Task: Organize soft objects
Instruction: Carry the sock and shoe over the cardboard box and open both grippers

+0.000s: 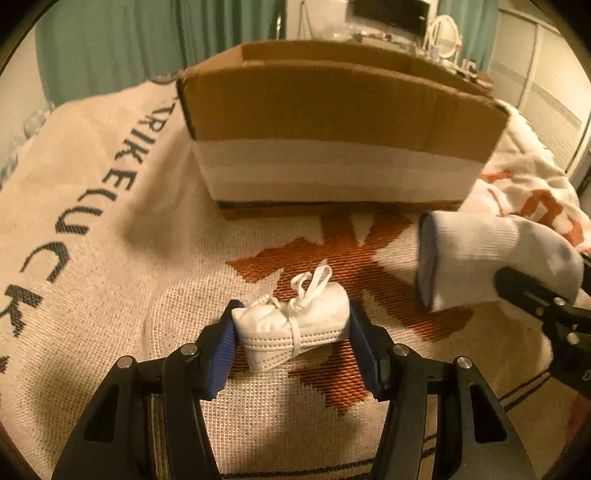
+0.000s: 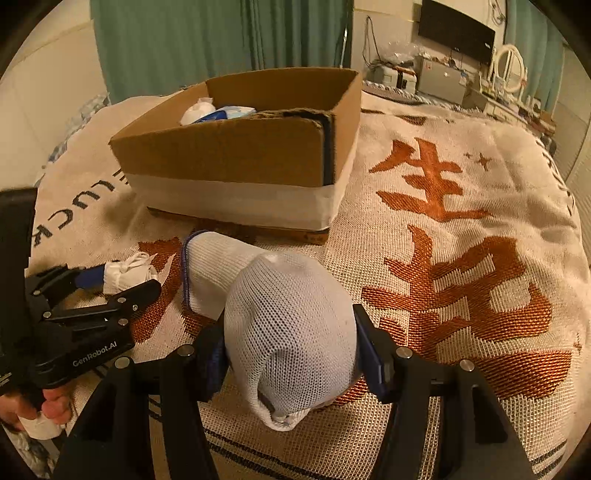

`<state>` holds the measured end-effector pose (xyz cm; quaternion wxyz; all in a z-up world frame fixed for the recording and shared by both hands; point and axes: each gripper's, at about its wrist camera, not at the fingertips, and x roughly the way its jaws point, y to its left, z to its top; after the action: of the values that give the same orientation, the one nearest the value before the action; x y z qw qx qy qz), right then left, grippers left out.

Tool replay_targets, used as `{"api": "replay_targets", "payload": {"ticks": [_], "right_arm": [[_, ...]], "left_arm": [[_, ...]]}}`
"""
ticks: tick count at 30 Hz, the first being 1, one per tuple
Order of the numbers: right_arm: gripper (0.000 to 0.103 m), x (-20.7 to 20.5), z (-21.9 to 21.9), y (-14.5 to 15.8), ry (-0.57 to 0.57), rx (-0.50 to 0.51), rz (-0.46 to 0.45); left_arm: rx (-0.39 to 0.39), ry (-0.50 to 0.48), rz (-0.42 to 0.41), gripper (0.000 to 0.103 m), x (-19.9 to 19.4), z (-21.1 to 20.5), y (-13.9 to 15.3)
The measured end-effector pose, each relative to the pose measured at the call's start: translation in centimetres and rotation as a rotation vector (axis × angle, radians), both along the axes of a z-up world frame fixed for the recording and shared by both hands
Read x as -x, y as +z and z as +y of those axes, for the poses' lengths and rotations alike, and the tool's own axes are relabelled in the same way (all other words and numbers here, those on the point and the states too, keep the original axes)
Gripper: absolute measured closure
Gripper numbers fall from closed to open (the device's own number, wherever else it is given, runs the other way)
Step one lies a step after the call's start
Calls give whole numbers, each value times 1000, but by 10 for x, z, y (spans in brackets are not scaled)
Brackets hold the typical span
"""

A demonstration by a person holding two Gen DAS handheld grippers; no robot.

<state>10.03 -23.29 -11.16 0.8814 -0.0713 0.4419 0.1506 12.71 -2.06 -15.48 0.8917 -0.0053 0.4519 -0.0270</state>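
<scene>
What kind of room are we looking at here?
Probably a bedroom at home: a woven blanket covers what looks like a bed, with green curtains, a wall TV and a vanity mirror behind.

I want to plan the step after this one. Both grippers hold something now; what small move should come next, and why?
Probably carry the left gripper forward, over the cardboard box wall. Its jaws already grip the folded face mask, the box is open and holds other soft items, and the right gripper grips the white sock beside it.
</scene>
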Motion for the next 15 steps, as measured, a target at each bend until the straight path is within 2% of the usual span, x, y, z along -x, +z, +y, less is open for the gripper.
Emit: {"api": "replay_targets", "payload": {"ticks": [6,11,15], "right_arm": [[44,18,3,26,26,-13,-62],[44,34,-2,72,10,-37,-141],[44,49,-8,114,1,-67,-207]], "left_arm": [[-73,-25,-120,48,19,-9,41],[-64,-31,-214,48,40,-6,83],[-99,-24,-298,48,49,-5,118]]}}
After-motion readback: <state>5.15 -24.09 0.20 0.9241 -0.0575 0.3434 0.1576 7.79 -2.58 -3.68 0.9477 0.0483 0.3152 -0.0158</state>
